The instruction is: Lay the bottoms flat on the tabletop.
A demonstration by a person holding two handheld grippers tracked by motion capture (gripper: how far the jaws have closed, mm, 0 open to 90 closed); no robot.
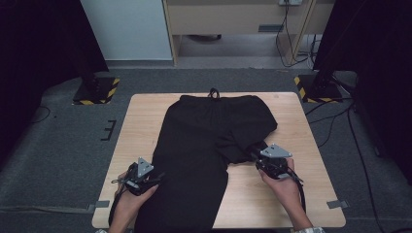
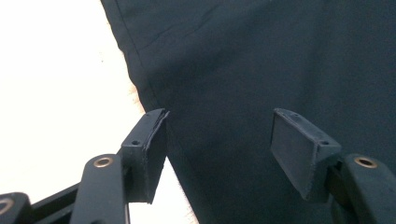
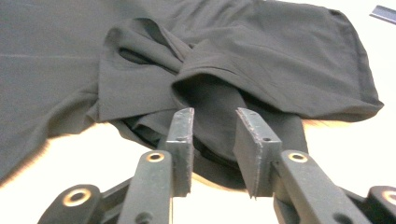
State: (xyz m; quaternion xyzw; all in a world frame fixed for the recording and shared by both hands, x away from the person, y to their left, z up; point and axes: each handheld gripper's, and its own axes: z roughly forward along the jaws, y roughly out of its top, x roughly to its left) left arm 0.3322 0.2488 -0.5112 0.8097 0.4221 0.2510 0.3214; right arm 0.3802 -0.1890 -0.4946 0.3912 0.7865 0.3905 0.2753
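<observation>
Black trousers (image 1: 204, 131) lie on a wooden table (image 1: 141, 121), waistband at the far edge. Their left leg runs straight toward the near edge; the right leg is folded up into a crumpled bunch (image 3: 210, 70). My left gripper (image 1: 158, 177) stands wide open at the outer seam of the straight leg (image 2: 261, 56), one jaw over bare wood and the other over cloth (image 2: 219, 135). My right gripper (image 1: 255, 154) points into the bunched leg, its jaws partly open around a fold of cloth (image 3: 215, 135) without visibly pinching it.
Bare wood (image 1: 286, 194) shows at the table's right and along its left strip. Grey carpet surrounds the table, with two stand bases marked in yellow and black (image 1: 97, 91) (image 1: 318, 90) and loose cables (image 1: 340, 121) behind and to the right.
</observation>
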